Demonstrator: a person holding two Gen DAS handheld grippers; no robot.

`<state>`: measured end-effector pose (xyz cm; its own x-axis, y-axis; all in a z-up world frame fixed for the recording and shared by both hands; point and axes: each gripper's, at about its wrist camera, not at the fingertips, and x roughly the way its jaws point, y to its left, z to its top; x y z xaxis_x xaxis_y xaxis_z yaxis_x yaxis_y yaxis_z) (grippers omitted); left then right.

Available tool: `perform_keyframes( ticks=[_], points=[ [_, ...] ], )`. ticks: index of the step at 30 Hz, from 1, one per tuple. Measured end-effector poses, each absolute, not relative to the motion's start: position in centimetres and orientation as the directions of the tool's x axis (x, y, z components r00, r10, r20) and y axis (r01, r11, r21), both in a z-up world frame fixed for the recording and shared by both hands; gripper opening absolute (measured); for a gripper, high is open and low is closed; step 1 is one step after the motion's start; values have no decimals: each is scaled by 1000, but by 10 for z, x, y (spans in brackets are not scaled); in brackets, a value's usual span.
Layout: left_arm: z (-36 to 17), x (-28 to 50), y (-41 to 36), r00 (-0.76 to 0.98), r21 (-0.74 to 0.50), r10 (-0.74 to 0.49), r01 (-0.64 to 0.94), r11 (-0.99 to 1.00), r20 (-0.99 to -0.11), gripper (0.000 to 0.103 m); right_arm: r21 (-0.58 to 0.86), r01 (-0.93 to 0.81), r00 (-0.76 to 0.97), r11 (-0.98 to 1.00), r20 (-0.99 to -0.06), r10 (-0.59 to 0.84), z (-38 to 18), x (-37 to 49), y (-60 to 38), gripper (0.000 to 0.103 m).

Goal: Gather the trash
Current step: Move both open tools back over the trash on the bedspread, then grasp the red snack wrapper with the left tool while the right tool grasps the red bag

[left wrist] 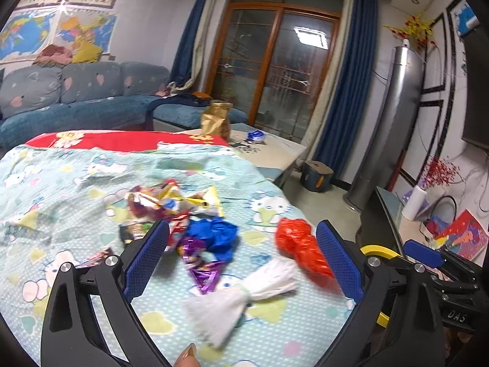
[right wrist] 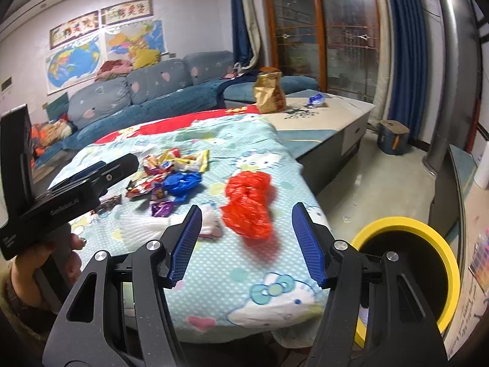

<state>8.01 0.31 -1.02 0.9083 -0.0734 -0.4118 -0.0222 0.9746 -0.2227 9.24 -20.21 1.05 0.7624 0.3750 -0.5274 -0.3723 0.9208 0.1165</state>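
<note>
Trash lies on a table covered by a Hello Kitty cloth (left wrist: 61, 183): a red plastic bag (left wrist: 301, 246) (right wrist: 249, 205), a crumpled blue bag (left wrist: 215, 237) (right wrist: 181, 182), a purple wrapper (left wrist: 203, 270) (right wrist: 162, 208), white tissue (left wrist: 244, 293) (right wrist: 146, 226), and several snack wrappers (left wrist: 171, 202) (right wrist: 171, 162). My left gripper (left wrist: 241, 235) is open above the blue bag and purple wrapper. My right gripper (right wrist: 247, 223) is open, just in front of the red bag. A yellow-rimmed black bin (right wrist: 409, 263) stands right of the table, partly seen in the left wrist view (left wrist: 377, 250).
A gold paper bag (left wrist: 217, 119) (right wrist: 269, 93) and a blue wrapper (left wrist: 256, 135) (right wrist: 316, 99) sit on the far bare tabletop. A blue sofa (left wrist: 76, 104) is behind. A stool (right wrist: 392, 137) and a tall silver unit (left wrist: 394, 116) stand on the floor to the right.
</note>
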Motion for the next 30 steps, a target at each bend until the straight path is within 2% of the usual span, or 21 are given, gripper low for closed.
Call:
perform_keyframes(
  ticks=[2,5,15,16,17,23,30],
  points=[
    [-12,80,12,907,-230,-60,-41,972,-416,94,109,-391,755,914,-529,387,12,94,-194,54],
    [-16,80,27,903,-238,-33,-78,968,-428,94,93,-409,753,908,-528,394,13,98,-182,64],
    [-42,87,69,867,-254,25,-173,951,-497,93,60,-427,740,902,-550,387,8,117,-152,64],
    [-46,89,72,860,-257,28,-182,949,-509,91,58,-421,740,905,-555,380,7,121,-152,64],
    [-48,91,74,857,-262,24,-184,947,-514,85,55,-416,740,908,-560,373,5,123,-151,64],
    [-62,102,81,828,-315,-38,-170,934,-559,60,51,-364,724,930,-612,317,-14,150,-156,64],
    [-76,116,81,797,-352,-75,-178,919,-599,53,80,-316,691,945,-663,287,-39,176,-163,62]
  ],
)
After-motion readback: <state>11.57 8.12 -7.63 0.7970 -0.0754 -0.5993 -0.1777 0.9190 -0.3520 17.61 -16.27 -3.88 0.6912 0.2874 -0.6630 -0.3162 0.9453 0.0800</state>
